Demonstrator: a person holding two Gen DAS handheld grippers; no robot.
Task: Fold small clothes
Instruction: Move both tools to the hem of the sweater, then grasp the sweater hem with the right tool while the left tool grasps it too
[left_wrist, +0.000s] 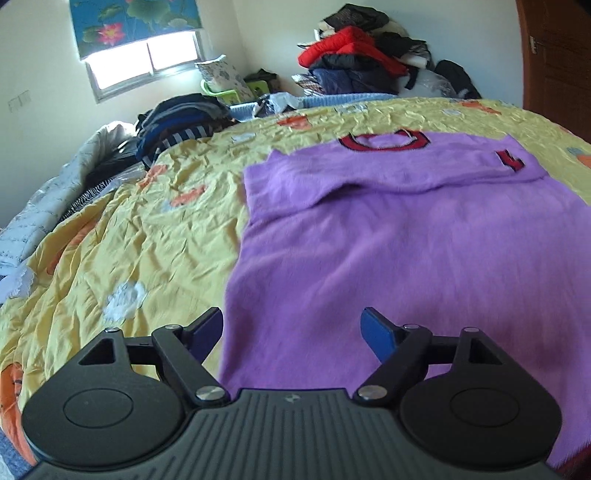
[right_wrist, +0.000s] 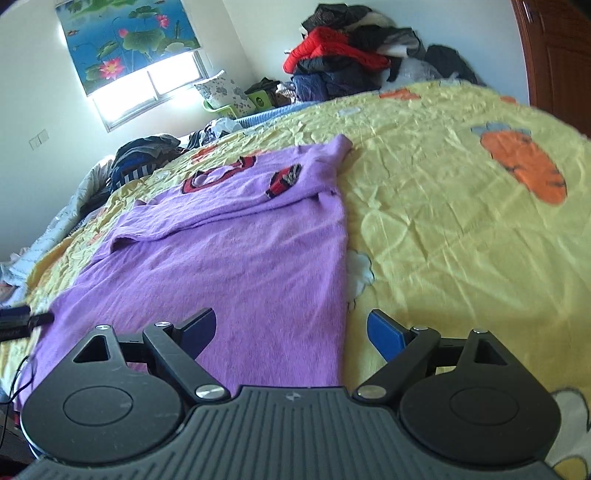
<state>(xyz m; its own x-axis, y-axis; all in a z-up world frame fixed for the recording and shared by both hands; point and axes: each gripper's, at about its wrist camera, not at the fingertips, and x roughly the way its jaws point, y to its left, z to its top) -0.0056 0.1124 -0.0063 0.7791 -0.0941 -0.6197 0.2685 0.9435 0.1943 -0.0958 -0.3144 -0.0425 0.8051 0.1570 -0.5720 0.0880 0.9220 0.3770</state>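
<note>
Nearby, purple sweater (left_wrist: 388, 236) flat on yellow bedspread (left_wrist: 147, 229), clothes pile (left_wrist: 354, 48) behind, left tongs (left_wrist: 293, 330) and right tongs (right_wrist: 291, 330) both released.

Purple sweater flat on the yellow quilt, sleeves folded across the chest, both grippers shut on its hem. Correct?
Not quite: neither gripper is shut. Each wrist view shows its jaws wide open, the left gripper and right gripper at the hem, gripping nothing. The rest holds: the purple sweater lies flat on the yellow quilt, sleeves folded across the chest.
</note>
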